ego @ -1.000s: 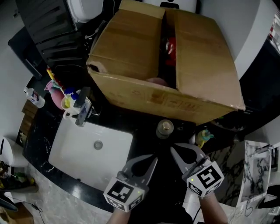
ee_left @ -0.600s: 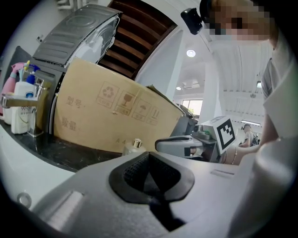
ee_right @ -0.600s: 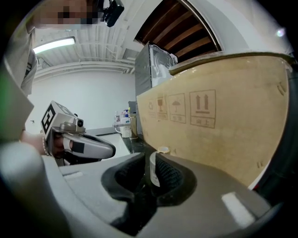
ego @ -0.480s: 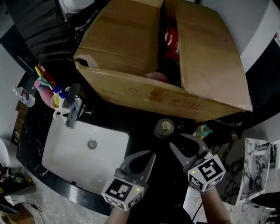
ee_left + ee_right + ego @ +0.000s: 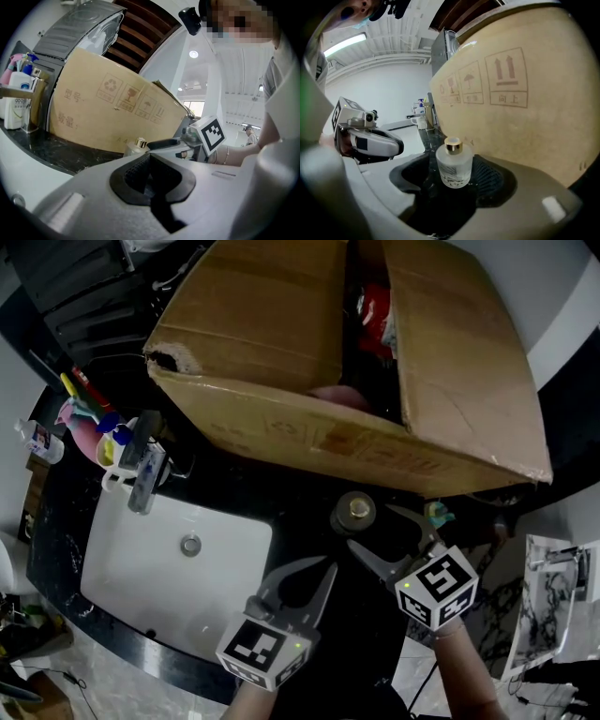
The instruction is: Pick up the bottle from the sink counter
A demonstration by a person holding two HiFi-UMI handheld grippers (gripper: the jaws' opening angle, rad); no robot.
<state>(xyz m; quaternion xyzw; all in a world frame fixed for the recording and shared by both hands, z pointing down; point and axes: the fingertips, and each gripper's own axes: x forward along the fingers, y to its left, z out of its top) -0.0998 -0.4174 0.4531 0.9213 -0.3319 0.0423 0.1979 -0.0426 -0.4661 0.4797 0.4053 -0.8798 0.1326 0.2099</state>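
Note:
A small frosted glass bottle [image 5: 354, 512] with a gold cap stands upright on the black sink counter [image 5: 281, 498], right in front of a large cardboard box [image 5: 281, 343]. My right gripper [image 5: 373, 529] is just below and right of it, and its jaws are opening. In the right gripper view the bottle [image 5: 453, 164] stands between the two jaws without touching the pads. My left gripper [image 5: 323, 568] is shut and empty, nearer me and left of the bottle. The left gripper view shows the bottle [image 5: 136, 146] beside the right gripper's jaw.
A white sink basin [image 5: 178, 559] lies at the left with a faucet [image 5: 145, 470] behind it. A pink cup of toothbrushes [image 5: 80, 413] and a small white bottle [image 5: 33, 442] stand farther left. A small yellow-green object [image 5: 436, 515] sits right of the bottle, under the box's edge.
The right gripper's jaws have spread from shut to wide apart, and it has moved up toward the bottle. The left gripper has stayed shut and barely moved.

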